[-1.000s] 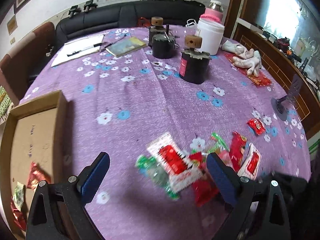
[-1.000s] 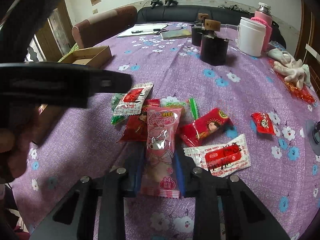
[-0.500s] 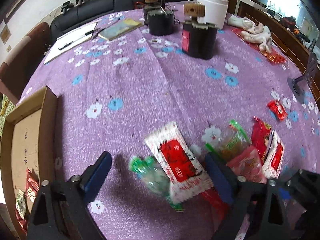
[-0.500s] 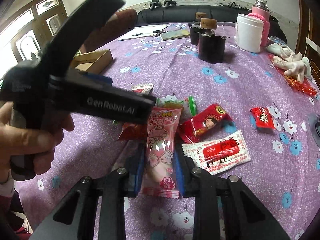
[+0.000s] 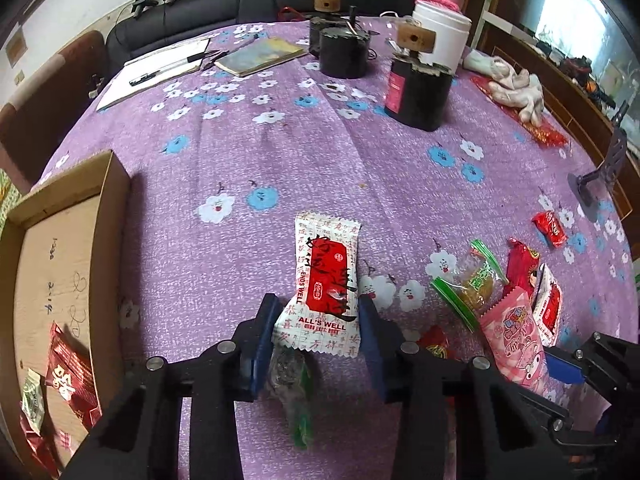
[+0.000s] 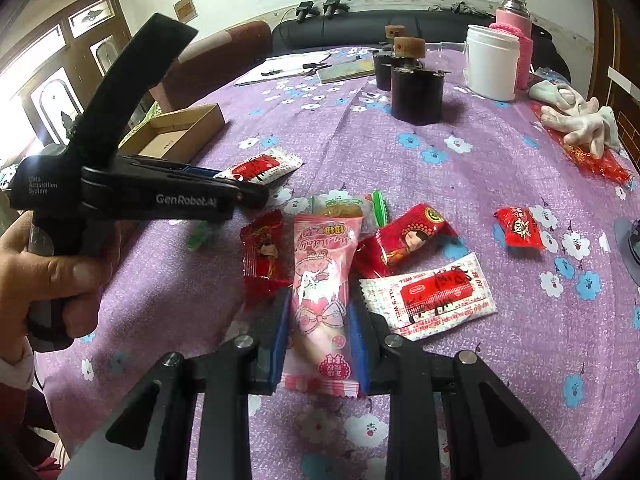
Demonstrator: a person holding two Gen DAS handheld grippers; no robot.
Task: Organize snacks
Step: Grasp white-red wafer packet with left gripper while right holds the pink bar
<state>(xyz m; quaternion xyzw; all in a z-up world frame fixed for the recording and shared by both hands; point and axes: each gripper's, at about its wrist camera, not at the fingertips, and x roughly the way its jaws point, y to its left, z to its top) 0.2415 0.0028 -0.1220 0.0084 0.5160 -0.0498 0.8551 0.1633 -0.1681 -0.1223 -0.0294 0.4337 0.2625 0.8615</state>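
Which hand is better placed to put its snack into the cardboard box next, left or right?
Left, probably. The left tongs, closing around the white packet, are beside the cardboard box; the right tongs are farther away.

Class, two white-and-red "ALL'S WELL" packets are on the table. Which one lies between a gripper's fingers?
The white-and-red packet between the left gripper, whose jaws are closing on it. The other packet lies free beside the pink packet.

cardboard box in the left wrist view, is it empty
No, the cardboard box already holds snacks: a red packet and a small pale green one lie at its near end.
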